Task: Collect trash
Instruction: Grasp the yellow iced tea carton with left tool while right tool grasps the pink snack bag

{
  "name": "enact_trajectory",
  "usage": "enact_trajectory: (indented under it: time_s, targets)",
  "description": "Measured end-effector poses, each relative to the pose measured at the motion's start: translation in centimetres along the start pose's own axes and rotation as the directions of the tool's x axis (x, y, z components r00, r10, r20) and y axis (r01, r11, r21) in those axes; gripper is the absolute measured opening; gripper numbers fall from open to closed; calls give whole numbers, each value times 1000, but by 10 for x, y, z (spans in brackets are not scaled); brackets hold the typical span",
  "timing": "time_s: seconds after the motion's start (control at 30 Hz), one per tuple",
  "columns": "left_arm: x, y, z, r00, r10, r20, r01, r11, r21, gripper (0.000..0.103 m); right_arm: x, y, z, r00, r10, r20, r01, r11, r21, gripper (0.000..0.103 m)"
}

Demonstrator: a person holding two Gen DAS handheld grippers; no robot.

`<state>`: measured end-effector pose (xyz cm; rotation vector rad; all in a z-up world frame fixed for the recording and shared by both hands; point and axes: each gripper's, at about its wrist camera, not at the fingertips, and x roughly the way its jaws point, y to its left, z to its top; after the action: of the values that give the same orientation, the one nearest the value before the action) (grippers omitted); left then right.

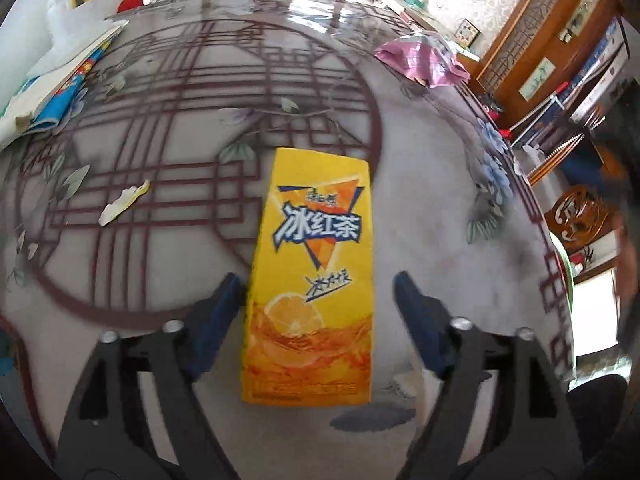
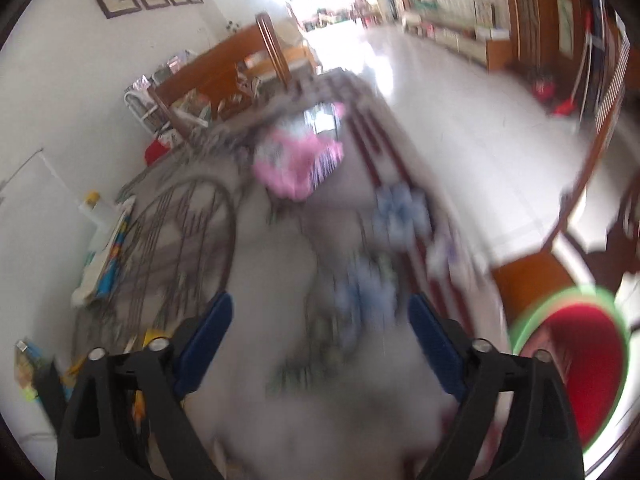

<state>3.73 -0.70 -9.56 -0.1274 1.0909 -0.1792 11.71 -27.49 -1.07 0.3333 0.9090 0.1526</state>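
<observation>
Left gripper (image 1: 320, 292): jaws spread, yellow iced-tea carton (image 1: 310, 280) lying flat between them. Left pad sits just beside the carton's left side, possibly touching; right pad stands clear of it, so no grip. Carton's lower end points toward me, its top toward the table's middle.

Right gripper (image 2: 320, 312): jaws wide apart, nothing between them, only bare patterned table (image 2: 288, 400) below. View heavily blurred.

Outward on the table: torn pale scrap (image 1: 124, 202) left of the carton, inside the red lattice circle. Crumpled pink wrapper (image 1: 420, 60) near the far right edge. Stack of papers and a blue booklet (image 1: 60, 92) at the far left edge.

Off the right edge, below table level: red bin with green rim (image 2: 572, 356).
</observation>
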Motion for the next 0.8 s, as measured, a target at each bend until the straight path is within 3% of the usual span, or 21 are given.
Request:
enact_trajectory:
  time_s: [0.13, 0.23, 0.4, 0.5, 0.57, 0.63, 0.73, 0.8]
  targets:
    - [4, -6, 4, 1000, -15, -3, 15, 1000, 12, 82, 48, 28, 65, 998, -64, 26, 66, 994, -88, 94]
    - [9, -6, 5, 999, -30, -30, 30, 1000, 2, 82, 85, 51, 94, 989, -151, 10, 150, 969, -197, 94]
    - [14, -12, 5, 997, -46, -64, 47, 999, 17, 82, 148, 80, 108, 964, -263, -26, 235, 897, -374, 95]
    - [17, -14, 3, 995, -56, -83, 58, 998, 22, 82, 173, 88, 108, 945, -327, -26, 287, 860, -421, 94]
    - [17, -15, 2, 995, -55, -79, 58, 998, 27, 82, 183, 92, 107, 941, -338, -33, 288, 847, -447, 77]
    - [17, -15, 2, 995, -60, -76, 62, 998, 27, 82, 187, 94, 103, 938, -346, -30, 293, 835, -466, 66]
    - [15, -16, 2, 996, -63, -68, 65, 997, 27, 70, 180, 94, 98, 947, -319, -36, 267, 846, -462, 48]
    - [14, -15, 2, 996, -64, -65, 66, 997, 25, 62, 169, 89, 92, 959, -280, -49, 231, 868, -440, 47]
